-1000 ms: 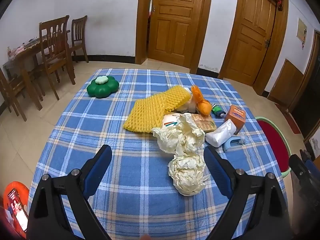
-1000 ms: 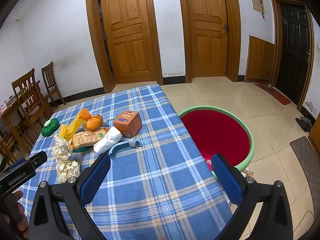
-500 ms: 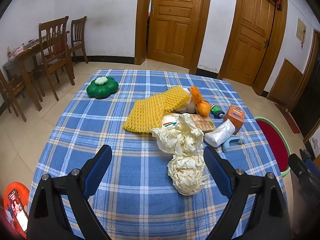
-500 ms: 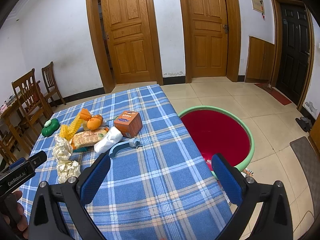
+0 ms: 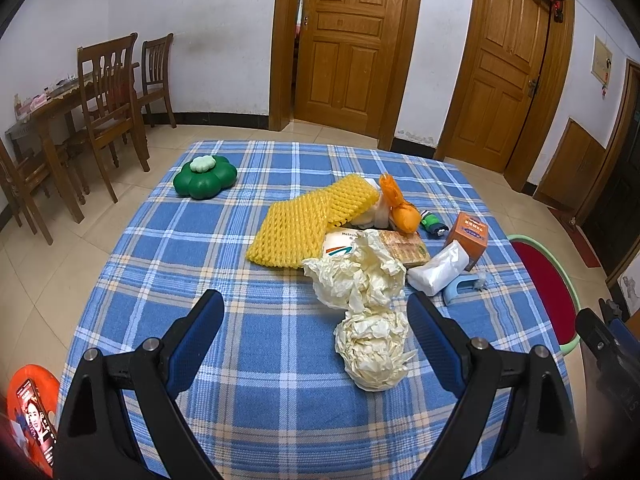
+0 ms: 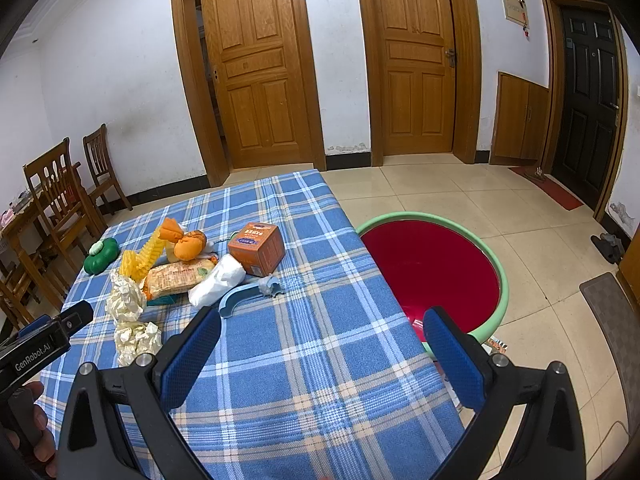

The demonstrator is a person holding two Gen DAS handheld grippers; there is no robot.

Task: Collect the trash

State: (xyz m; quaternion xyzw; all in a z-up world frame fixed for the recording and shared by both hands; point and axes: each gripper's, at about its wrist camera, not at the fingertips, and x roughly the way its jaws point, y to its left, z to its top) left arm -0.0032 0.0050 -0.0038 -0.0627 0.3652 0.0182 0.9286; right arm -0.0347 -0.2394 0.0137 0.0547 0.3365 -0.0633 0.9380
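Trash lies on the blue plaid table (image 5: 240, 360): two crumpled paper balls (image 5: 374, 350) (image 5: 356, 274), yellow foam netting (image 5: 308, 220), an orange bag (image 5: 400, 206), a snack pack (image 5: 404, 246), a white wrapper (image 5: 438, 268), an orange box (image 5: 466, 236) and a blue hook (image 5: 460, 284). My left gripper (image 5: 316, 320) is open and empty, just left of the near paper ball. My right gripper (image 6: 322, 334) is open and empty above the table's right edge, beside the red basin (image 6: 436, 272) on the floor. The box (image 6: 256, 248) and hook (image 6: 246, 294) lie ahead of it.
A green flower-shaped object (image 5: 204, 176) sits at the table's far left. Wooden chairs (image 5: 108, 96) and a second table stand at the left wall. Closed wooden doors (image 5: 352, 44) are behind. A phone on an orange stool (image 5: 32, 420) is at lower left.
The left view has shifted very slightly; the trash sits a touch lower left in frame. The right gripper has not moved. Both stay open.
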